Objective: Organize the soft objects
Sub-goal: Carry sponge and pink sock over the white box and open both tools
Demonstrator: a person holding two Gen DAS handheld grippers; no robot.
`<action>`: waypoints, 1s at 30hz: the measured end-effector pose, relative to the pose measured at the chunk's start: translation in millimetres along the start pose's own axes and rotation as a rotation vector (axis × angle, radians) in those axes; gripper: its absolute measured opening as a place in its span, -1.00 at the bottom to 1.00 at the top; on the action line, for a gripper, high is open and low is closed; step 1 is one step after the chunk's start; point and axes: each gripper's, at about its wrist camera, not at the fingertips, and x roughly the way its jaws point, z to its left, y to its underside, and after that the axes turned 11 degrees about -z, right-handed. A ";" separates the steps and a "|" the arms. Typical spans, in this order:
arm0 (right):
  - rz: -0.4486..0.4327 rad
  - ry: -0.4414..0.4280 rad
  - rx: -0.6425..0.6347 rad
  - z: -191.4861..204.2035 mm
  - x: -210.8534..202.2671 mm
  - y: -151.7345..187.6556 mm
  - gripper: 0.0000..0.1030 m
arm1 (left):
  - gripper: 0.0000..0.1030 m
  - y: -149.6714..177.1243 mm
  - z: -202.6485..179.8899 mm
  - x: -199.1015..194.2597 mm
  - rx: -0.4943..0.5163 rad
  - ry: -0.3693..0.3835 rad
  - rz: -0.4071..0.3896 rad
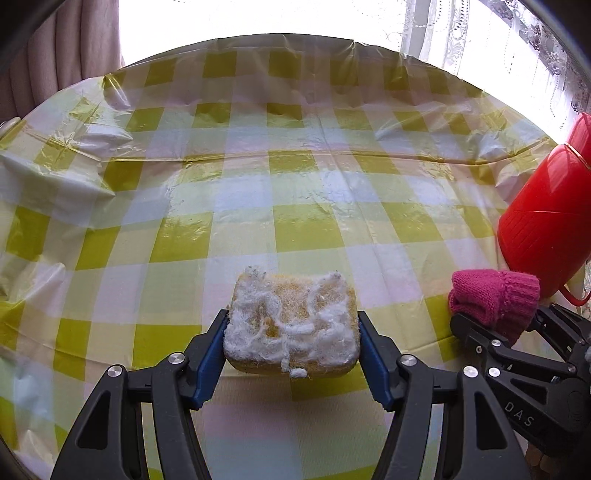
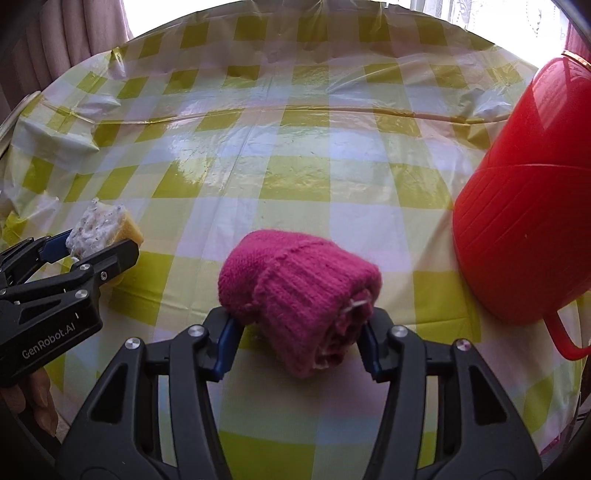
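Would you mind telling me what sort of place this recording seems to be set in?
Most likely a home dining or kitchen table by a window: a yellow-checked plastic tablecloth covers it, lace curtains hang behind, and a red plastic jug stands on it.

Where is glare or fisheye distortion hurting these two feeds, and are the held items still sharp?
Left wrist view: window blown out white, sheen on the tablecloth, table edge bowed; sponge in the left gripper sharp. Right wrist view: similar glare patch on the cloth, red jug stretched at the rim; pink knit roll in the right gripper reasonably sharp.
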 end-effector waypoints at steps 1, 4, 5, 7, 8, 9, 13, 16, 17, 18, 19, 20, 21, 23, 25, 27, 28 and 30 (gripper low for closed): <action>-0.002 0.002 0.003 -1.2 -5.2 3.5 0.11 | 0.27 2.4 -1.2 -5.3 0.000 0.003 -0.003; -0.003 0.011 0.009 -5.5 -18.9 13.7 0.11 | 0.27 9.0 -4.5 -20.3 -0.003 0.010 -0.013; -0.004 0.013 0.012 -7.5 -23.9 16.5 0.10 | 0.26 10.5 -6.2 -24.7 -0.002 0.014 -0.017; -0.007 0.022 0.017 -10.3 -33.2 20.8 0.10 | 0.26 12.7 -9.8 -34.2 0.005 0.015 -0.031; -0.012 0.027 0.016 -11.8 -38.7 22.7 0.10 | 0.27 13.1 -11.4 -38.6 0.008 0.014 -0.039; -0.016 0.028 0.017 -13.2 -44.3 24.9 0.10 | 0.27 14.5 -12.6 -43.9 0.007 0.018 -0.045; -0.026 0.031 0.023 -18.8 -66.3 35.1 0.10 | 0.27 23.2 -18.7 -62.1 0.005 0.038 -0.058; -0.031 0.039 0.020 -22.5 -82.0 45.4 0.10 | 0.27 29.2 -26.5 -76.2 0.016 0.048 -0.069; -0.033 0.044 0.018 -24.0 -87.2 49.1 0.10 | 0.27 30.2 -28.9 -80.8 0.019 0.054 -0.074; -0.034 0.048 0.019 -25.8 -92.3 52.8 0.10 | 0.27 30.8 -31.8 -85.7 0.022 0.058 -0.080; -0.035 0.049 0.021 -28.4 -97.8 56.6 0.10 | 0.27 31.4 -34.5 -90.2 0.026 0.062 -0.086; -0.036 0.050 0.022 -30.7 -103.0 60.1 0.10 | 0.27 32.3 -37.8 -95.0 0.032 0.068 -0.092; -0.037 0.055 0.023 -33.2 -108.1 63.4 0.10 | 0.27 33.3 -41.4 -99.3 0.038 0.074 -0.096; -0.040 0.065 0.022 -38.5 -118.0 69.2 0.10 | 0.27 36.1 -50.4 -106.6 0.052 0.093 -0.100; -0.044 0.077 0.025 -45.2 -127.6 74.1 0.10 | 0.27 40.0 -61.8 -114.2 0.073 0.109 -0.105; -0.049 0.090 0.028 -52.3 -137.8 78.8 0.10 | 0.27 43.6 -72.7 -120.7 0.090 0.127 -0.108; -0.054 0.098 0.030 -56.2 -143.6 81.6 0.10 | 0.27 45.3 -78.3 -123.5 0.100 0.136 -0.109; -0.059 0.114 0.039 -64.5 -154.1 87.1 0.10 | 0.27 48.5 -86.9 -128.9 0.110 0.155 -0.109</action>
